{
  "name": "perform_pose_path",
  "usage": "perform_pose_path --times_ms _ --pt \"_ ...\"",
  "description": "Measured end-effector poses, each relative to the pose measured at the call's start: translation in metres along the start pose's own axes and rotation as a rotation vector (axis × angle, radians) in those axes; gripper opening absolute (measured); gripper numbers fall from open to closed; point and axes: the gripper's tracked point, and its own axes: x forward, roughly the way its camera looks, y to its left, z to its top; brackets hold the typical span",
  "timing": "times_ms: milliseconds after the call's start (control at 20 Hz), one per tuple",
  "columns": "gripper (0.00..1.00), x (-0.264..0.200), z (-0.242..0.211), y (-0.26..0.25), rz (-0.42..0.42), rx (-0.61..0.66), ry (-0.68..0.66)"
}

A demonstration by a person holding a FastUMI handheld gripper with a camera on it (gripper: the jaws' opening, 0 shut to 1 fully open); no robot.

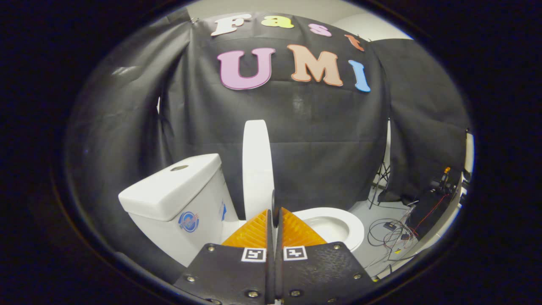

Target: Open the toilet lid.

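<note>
The white toilet stands ahead of me with its lid [256,165] raised upright, seen edge-on and resting toward the tank [178,190]. The seat [353,224] is down around the open bowl [328,226], to the right of the lid. My gripper [273,212] is low in front of the lid's bottom part, with its fingertips [254,231] pressed close together. The gripper is shut, and I see nothing held between the fingers. The foot of the lid and the hinge are hidden behind the fingers.
Black cloth hangs behind and to both sides of the toilet. On the grey floor to the right lie loose cables [389,233], with a dark box of electronics [427,212] and a stand's legs [381,178].
</note>
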Motion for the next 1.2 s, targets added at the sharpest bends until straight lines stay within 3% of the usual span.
perform_pose_path --times_ms 650,1200 --pt "0.01 0.0 -0.034 0.068 0.094 -0.071 0.057" --pt "0.05 -0.001 -0.037 0.074 0.108 -0.115 0.065"
